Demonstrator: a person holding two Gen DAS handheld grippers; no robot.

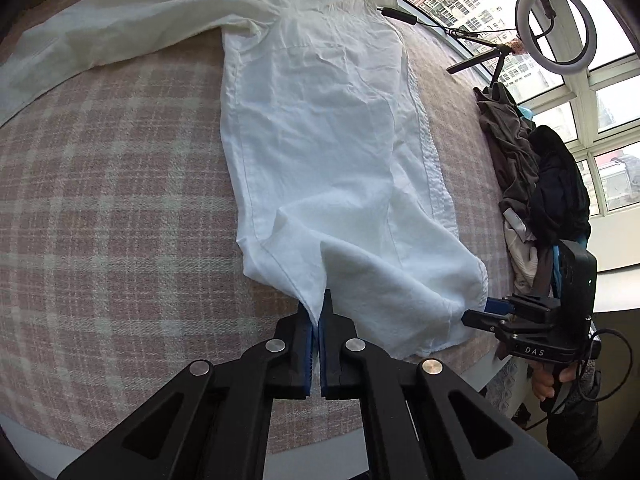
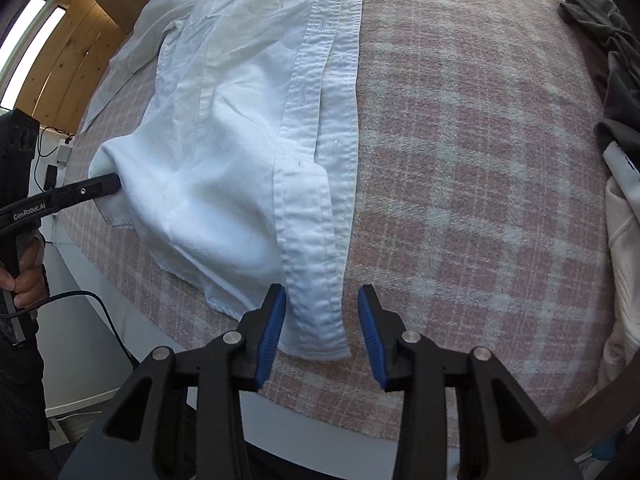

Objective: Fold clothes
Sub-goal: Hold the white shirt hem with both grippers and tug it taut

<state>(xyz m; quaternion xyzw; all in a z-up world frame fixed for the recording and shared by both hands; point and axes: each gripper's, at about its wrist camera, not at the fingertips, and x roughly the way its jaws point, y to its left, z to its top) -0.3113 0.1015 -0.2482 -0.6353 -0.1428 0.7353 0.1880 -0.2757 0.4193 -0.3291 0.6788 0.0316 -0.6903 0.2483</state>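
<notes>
We start at the far left: one long sleeve (image 1: 100, 28) of the white button-up shirt (image 1: 320, 140) trails off across the pink plaid bedcover (image 1: 112, 208), not yet tucked in. The shirt body lies lengthwise down the bed, hem end nearest us, w/ a fold already ridged up along its near left side.

Our left gripper (image 1: 319, 312) is pinched tight on that lifted hem fold; cloth tents up from the blue pads, probably so we can carry that side over toward the button placket (image 2: 316, 128).

Moving right, our right gripper (image 2: 322, 312) sits spread wide, holding nothing, its fingers straddling the placket's bottom end where it lies flat on the cover. We judge it's lined up to clamp that corner so both hem corners travel together.

Far right: a pile of dark & pale clothes (image 1: 536, 184) waits by the windows, well apart from the shirt, w/ a ring light (image 1: 556, 24) behind.
</notes>
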